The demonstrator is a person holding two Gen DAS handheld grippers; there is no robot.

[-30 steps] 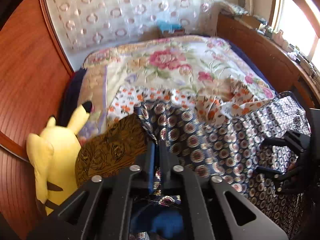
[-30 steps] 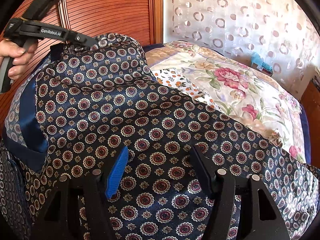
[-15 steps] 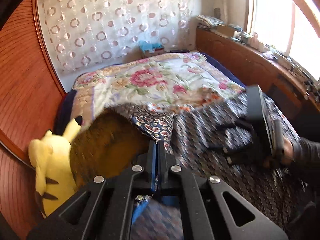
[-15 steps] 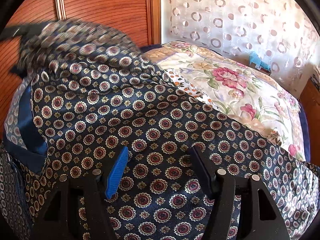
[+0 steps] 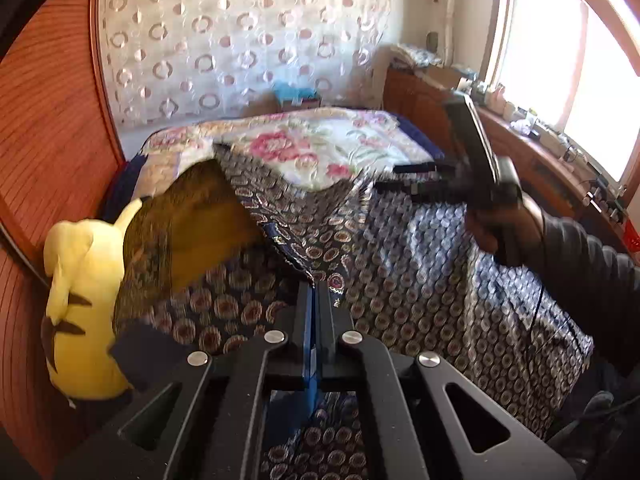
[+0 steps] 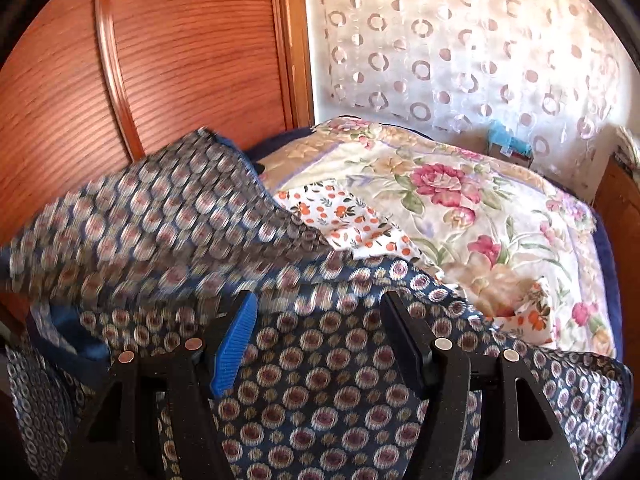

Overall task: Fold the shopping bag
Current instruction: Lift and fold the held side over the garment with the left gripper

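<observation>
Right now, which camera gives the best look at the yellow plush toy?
The left wrist view. The yellow plush toy stands at the left edge against the wooden panel, its body and one ear showing, though the navy patterned shopping bag covers its right side. The right wrist view does not show it at all.

Your left gripper [image 5: 313, 292] is clamped tight, jaws pressed together on a fold of patterned cloth and angled downward. Your right gripper [image 6: 316, 320] hangs with its jaws spread wide, blue pad on the left finger, nothing pinched between them. From the left wrist view, your right hand [image 5: 500, 232] wraps the handle, dark sleeve [image 5: 592, 264] behind it.
</observation>
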